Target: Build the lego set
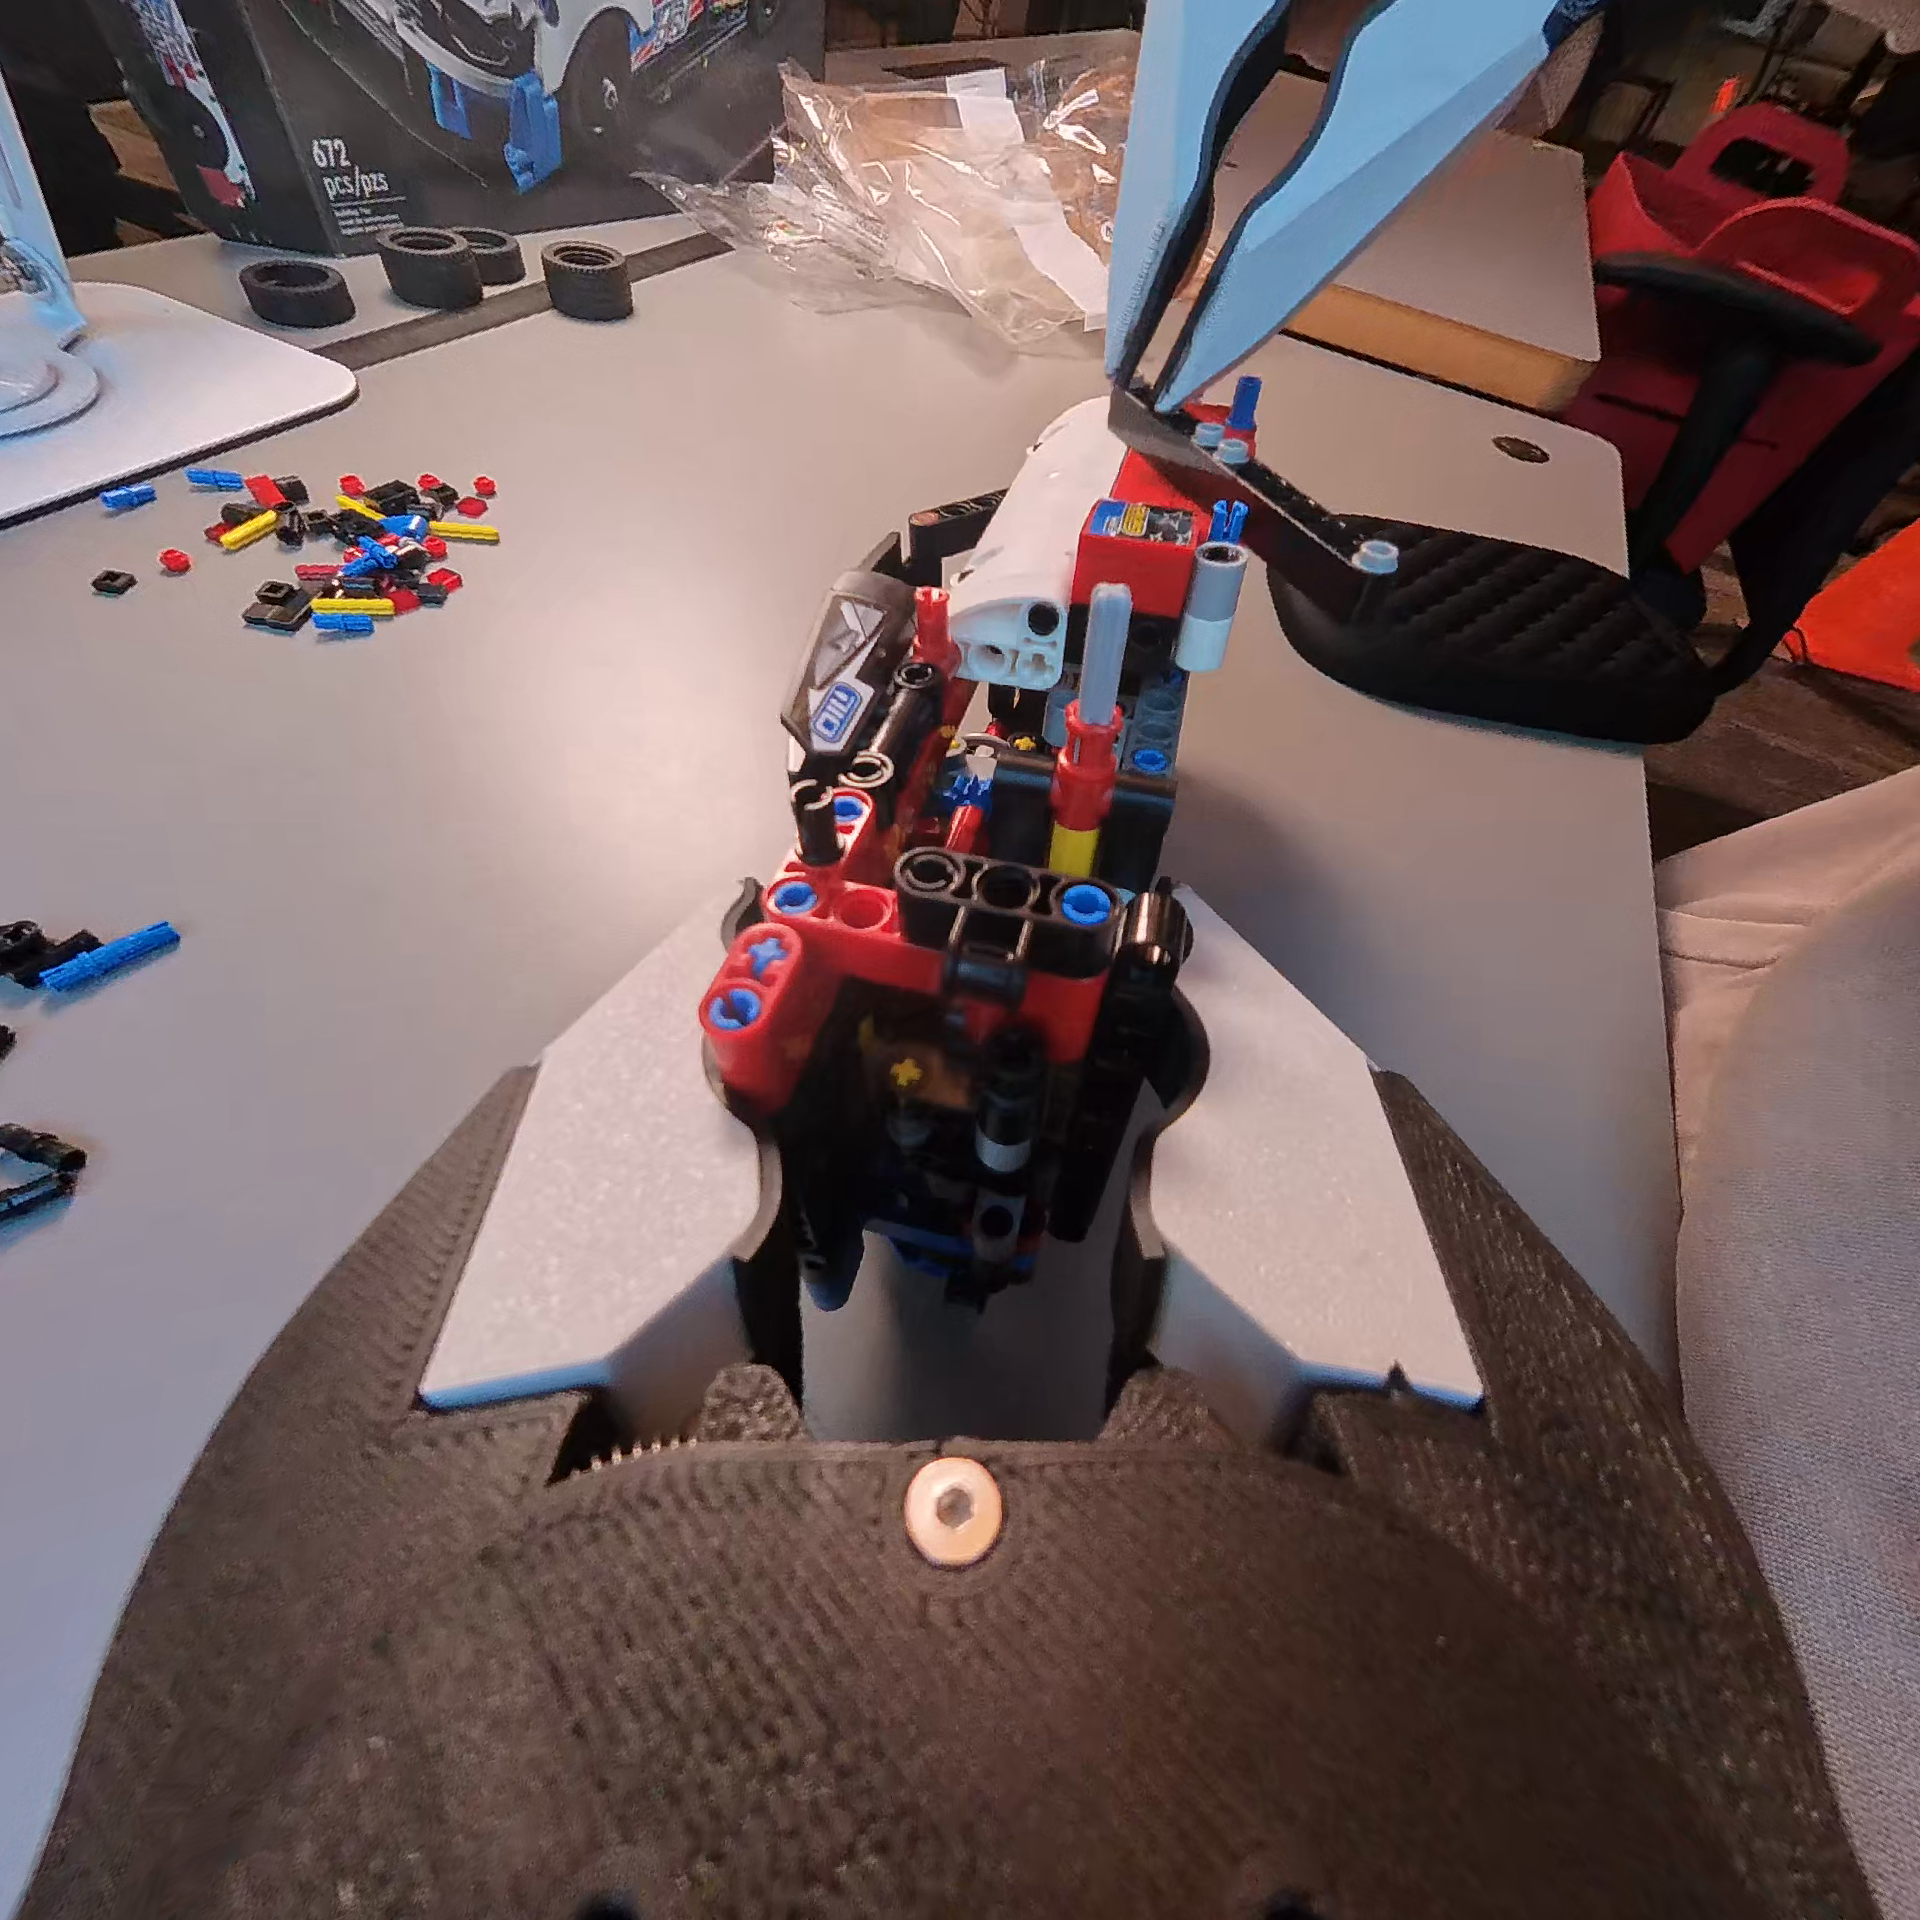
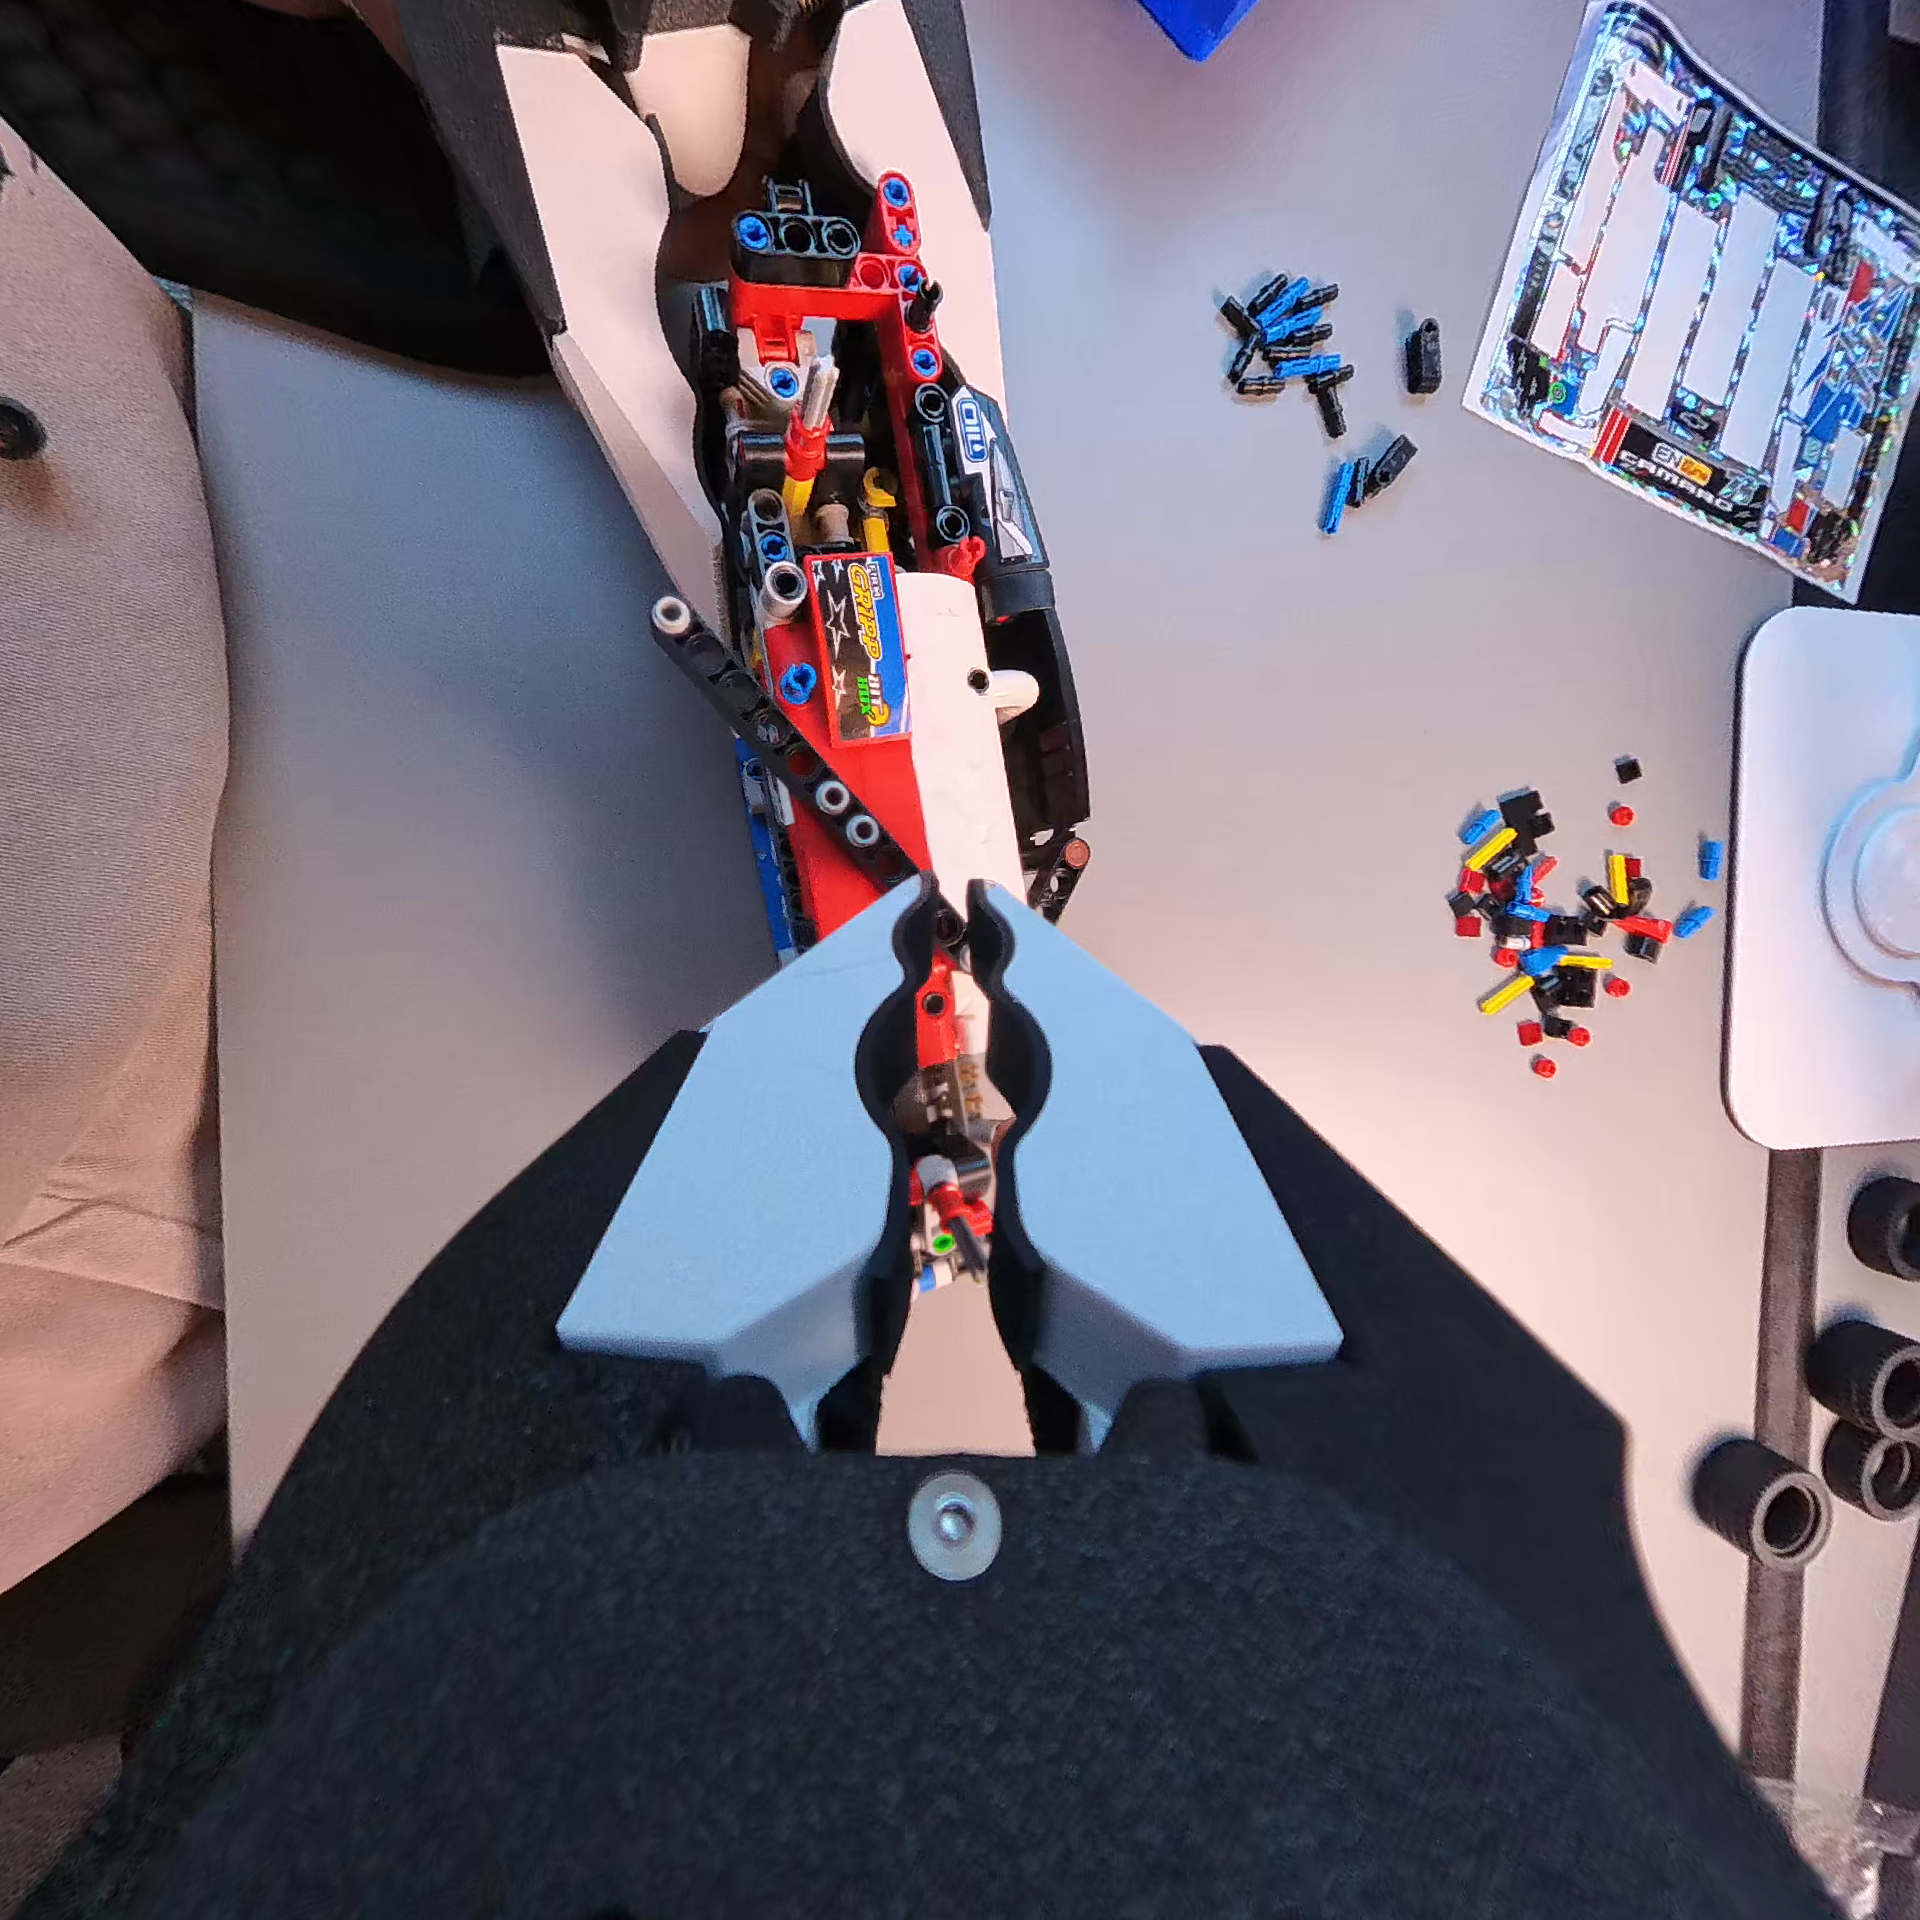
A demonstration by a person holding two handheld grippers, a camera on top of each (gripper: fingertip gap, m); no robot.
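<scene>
The grey table (image 1: pixel 520 727) carries everything here. On its far side, in the left wrist view, stands the dark set box (image 1: pixel 416 104) with a crumpled clear plastic bag (image 1: pixel 935 208) next to it, and beyond the table edge there is a red chair (image 1: pixel 1766 281). In the right wrist view a shiny sticker sheet (image 2: pixel 1704 301) lies flat on the table, and a white pad (image 2: pixel 1829 883) lies nearer to that camera.

The half-built lego car (image 1: pixel 997 831), red, black and white, is held above the table between the two grippers. The left gripper (image 1: pixel 956 1039) holds one end of it: its grey fingers (image 1: pixel 623 1174) are rather wide apart and press on both sides of the red and black frame. The right gripper (image 2: pixel 951 914) comes from the opposite end, and its jaws are narrow, closed on the end of a long black beam (image 2: pixel 769 727). This beam lies diagonally across the red top of the car and has light grey pins in it.

Four black tyres (image 1: pixel 436 270) stand in front of the box. A small heap of red, yellow, blue and black pieces (image 1: pixel 343 551) lies well apart from the car, and a second small group of black and blue pins (image 2: pixel 1288 343) lies near the sticker sheet.
</scene>
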